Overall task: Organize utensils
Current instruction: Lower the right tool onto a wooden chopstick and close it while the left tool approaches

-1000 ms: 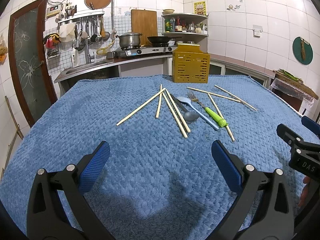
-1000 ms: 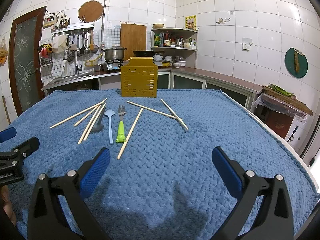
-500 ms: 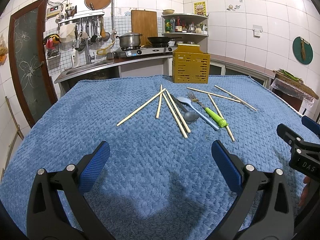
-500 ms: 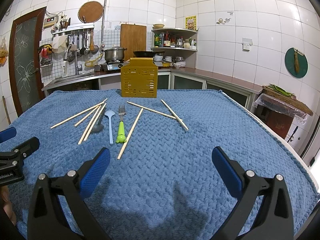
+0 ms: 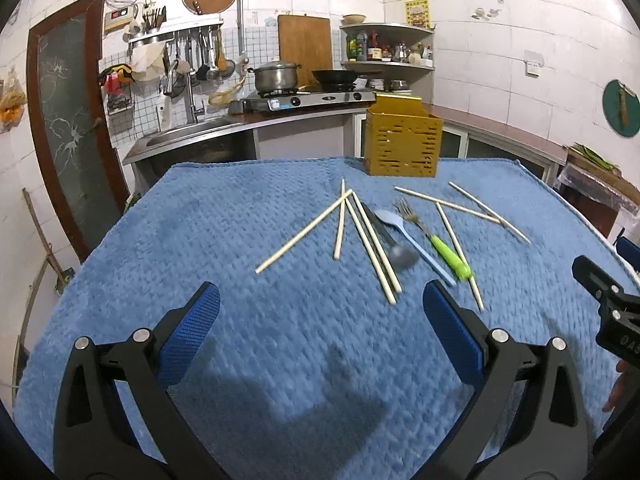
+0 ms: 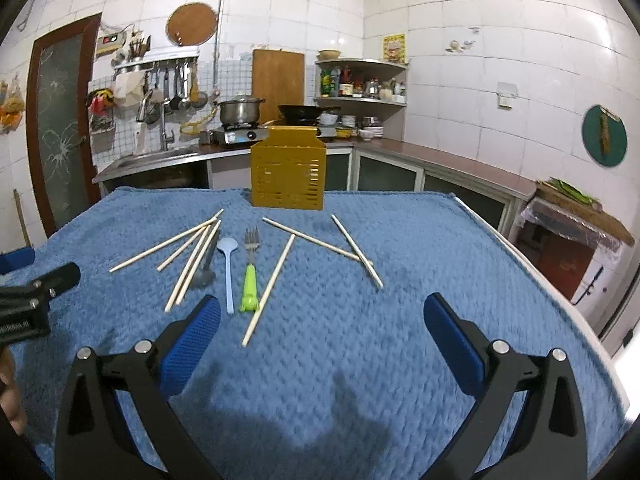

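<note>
Several pale wooden chopsticks (image 5: 304, 232) (image 6: 268, 290) lie scattered on a blue towel (image 5: 280, 340). Among them are a light blue spoon (image 5: 404, 236) (image 6: 228, 264), a dark grey spoon (image 5: 400, 256) (image 6: 204, 274) and a fork with a green handle (image 5: 444, 250) (image 6: 250, 280). A yellow slotted utensil holder (image 5: 402, 148) (image 6: 288, 174) stands upright at the towel's far edge. My left gripper (image 5: 320, 312) hovers open near the towel's front, short of the utensils. My right gripper (image 6: 322, 320) is open too, with nothing between its fingers; its left fingertip (image 6: 196, 332) is close to the green-handled fork's end.
The towel covers a table whose right edge (image 6: 520, 248) drops off toward a low cabinet. Behind the table runs a kitchen counter with a sink (image 5: 192, 136), a stove with a pot (image 5: 276, 76) and a wok. A door (image 5: 68, 128) is at the left.
Both views have moved forward a little toward the utensils, and the picture is slightly blurred by that motion. The utensils lie where they were. Both grippers stay open.
</note>
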The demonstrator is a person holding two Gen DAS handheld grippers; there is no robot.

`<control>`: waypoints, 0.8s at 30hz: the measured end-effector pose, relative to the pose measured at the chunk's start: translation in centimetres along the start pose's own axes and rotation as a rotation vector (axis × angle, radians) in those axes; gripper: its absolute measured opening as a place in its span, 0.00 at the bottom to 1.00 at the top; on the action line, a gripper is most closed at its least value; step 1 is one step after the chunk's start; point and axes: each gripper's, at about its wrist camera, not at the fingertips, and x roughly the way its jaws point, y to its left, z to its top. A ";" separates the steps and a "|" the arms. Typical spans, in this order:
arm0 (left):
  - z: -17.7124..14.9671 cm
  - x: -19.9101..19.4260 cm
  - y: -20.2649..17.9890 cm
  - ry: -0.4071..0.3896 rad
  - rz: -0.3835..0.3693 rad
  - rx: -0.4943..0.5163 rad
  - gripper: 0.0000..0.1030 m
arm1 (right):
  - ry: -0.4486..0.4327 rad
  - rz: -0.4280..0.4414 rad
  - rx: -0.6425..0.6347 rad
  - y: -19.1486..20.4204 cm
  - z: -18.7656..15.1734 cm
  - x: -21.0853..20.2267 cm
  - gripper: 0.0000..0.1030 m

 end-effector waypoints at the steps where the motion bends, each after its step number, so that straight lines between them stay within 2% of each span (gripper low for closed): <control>1: 0.4 0.2 0.1 0.010 -0.007 -0.005 0.95 | 0.009 0.017 -0.001 -0.1 0.6 0.5 0.96; 3: 1.6 0.9 0.6 0.023 -0.034 -0.022 0.95 | -0.001 0.049 0.005 -0.3 1.5 0.9 0.96; 7: 3.8 3.0 0.6 0.051 -0.013 -0.001 0.95 | -0.034 0.066 -0.049 -0.2 3.2 2.2 0.96; 10: 5.3 5.2 0.9 0.073 -0.023 0.012 0.95 | -0.045 0.056 -0.096 -0.1 4.2 3.7 0.96; 12: 6.3 6.6 1.1 0.058 -0.045 0.023 0.95 | -0.046 0.045 -0.102 -0.3 4.8 5.0 0.96; 16: 7.6 9.8 1.2 0.071 -0.028 0.063 0.95 | 0.008 0.072 -0.088 -1.4 6.1 9.0 0.96; 19: 8.3 13.0 1.2 0.094 0.010 0.096 0.95 | 0.053 0.054 -0.078 -2.2 6.6 12.5 0.96; 21: 8.8 15.0 1.4 0.122 -0.011 0.110 0.95 | 0.095 0.036 -0.076 -2.6 6.8 15.5 0.96; 24: 9.3 18.3 1.6 0.172 -0.023 0.126 0.95 | 0.100 0.013 -0.102 -2.9 6.7 18.4 0.96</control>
